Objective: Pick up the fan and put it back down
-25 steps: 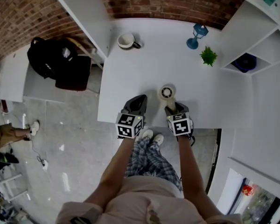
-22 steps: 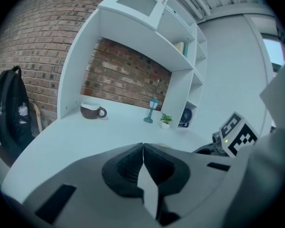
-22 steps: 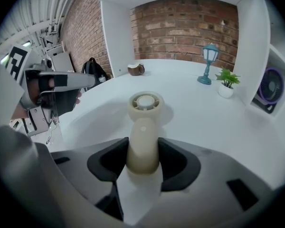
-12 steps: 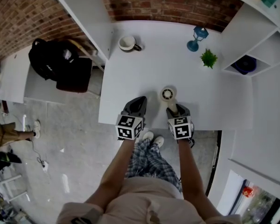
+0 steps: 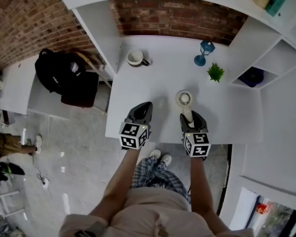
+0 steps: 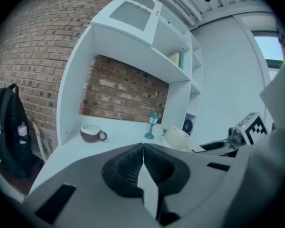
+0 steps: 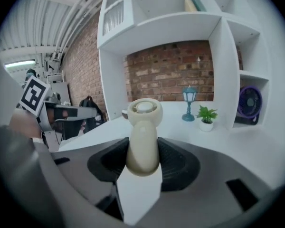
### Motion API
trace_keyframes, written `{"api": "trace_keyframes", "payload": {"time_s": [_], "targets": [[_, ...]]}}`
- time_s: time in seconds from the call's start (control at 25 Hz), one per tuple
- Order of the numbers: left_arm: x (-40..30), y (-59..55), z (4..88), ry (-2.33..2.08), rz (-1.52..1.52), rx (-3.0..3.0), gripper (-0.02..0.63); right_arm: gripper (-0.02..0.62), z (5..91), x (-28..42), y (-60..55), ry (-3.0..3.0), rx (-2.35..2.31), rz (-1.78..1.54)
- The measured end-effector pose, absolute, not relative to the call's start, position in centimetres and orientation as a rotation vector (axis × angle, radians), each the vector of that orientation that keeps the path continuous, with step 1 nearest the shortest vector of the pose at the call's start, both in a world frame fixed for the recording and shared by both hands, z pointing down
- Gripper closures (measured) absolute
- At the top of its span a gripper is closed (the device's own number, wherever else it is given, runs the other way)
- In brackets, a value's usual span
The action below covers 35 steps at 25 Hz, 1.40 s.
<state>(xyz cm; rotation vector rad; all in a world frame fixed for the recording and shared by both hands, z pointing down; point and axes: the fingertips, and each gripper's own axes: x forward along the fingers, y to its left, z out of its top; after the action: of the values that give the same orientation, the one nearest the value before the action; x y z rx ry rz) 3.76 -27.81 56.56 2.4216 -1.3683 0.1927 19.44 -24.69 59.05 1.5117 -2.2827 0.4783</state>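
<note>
A cream hand-held fan (image 5: 184, 98) with a round head hangs above the white table (image 5: 227, 117). My right gripper (image 5: 188, 118) is shut on its handle. In the right gripper view the handle (image 7: 143, 144) sits clamped between both dark pads, with the fan head (image 7: 144, 110) upright and pointing away. My left gripper (image 5: 144, 106) hovers to the left of the fan over the table's near edge. Its jaws (image 6: 142, 148) are shut with nothing between them. From the left gripper view the fan (image 6: 176, 137) and the right gripper (image 6: 218, 146) show at the right.
A brown-and-white mug (image 5: 136, 58) stands at the table's back left. A blue lantern (image 5: 202, 52) and a small potted plant (image 5: 215, 72) stand at the back right. A purple fan (image 5: 251, 76) sits in the right shelf. A black backpack (image 5: 59, 70) rests on a chair at the left.
My right gripper has risen and carried the fan up off the table. The left gripper has risen as well, still shut.
</note>
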Motion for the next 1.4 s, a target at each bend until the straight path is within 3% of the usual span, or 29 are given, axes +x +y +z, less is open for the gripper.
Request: {"api": "trace_keyframes", "payload": {"time_s": [0.32,0.56,1.0,1.4], "targets": [[3.9,-28.6,48.8,-1.407,0.076,2.555,0.578,0.391,48.0,21.9,-25.0,-2.461,1.754,0.246],[4.2,-28.5,46.2,-1.422,0.031,2.597,0.578,0.391,44.4,23.7,-23.9,-2.485,1.866,0.146],[5.4,-29.0,47.3,-1.419,0.068,2.583,0.578,0.391,46.9,24.5,-24.7,-2.441,1.825,0.245],[7.0,-30.0,54.4,-1.402,0.208,2.488,0.578,0.391,55.4,24.0,-26.4,-2.316,1.695,0.442]]}}
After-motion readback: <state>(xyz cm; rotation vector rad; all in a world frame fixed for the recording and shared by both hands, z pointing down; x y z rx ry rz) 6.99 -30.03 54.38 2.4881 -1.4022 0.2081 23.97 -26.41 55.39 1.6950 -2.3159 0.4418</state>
